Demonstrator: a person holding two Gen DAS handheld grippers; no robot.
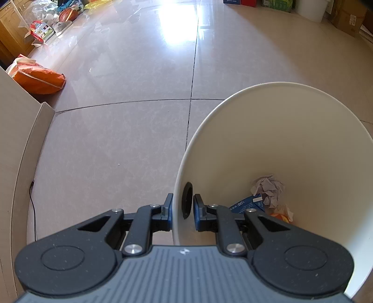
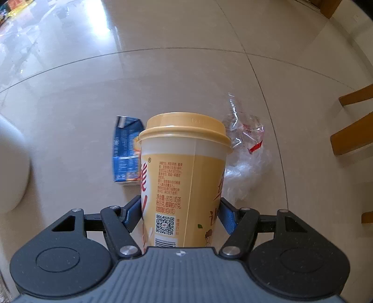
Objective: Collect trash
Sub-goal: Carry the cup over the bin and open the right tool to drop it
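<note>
In the left wrist view my left gripper [image 1: 182, 211] is shut on the wall of a white trash bin [image 1: 291, 139], one finger outside and one inside beside a handle hole. Crumpled paper [image 1: 269, 188], a blue carton [image 1: 249, 205] and an orange scrap [image 1: 283, 215] lie at the bin's bottom. In the right wrist view my right gripper [image 2: 179, 215] is shut on a yellow lidded milk-tea cup [image 2: 184, 167], upright between the blue pads. Behind the cup on the floor lie a flattened blue carton [image 2: 126, 151] and a clear plastic wrapper [image 2: 247, 149].
Glossy tiled floor [image 1: 130, 93] all around. A cardboard box wall [image 1: 16, 144] and an orange bag [image 1: 38, 78] stand at left, with clutter [image 1: 51, 21] and boxes [image 1: 347, 18] far back. Wooden chair parts [image 2: 352, 132] are at right; the white bin's side [image 2: 11, 167] is at left.
</note>
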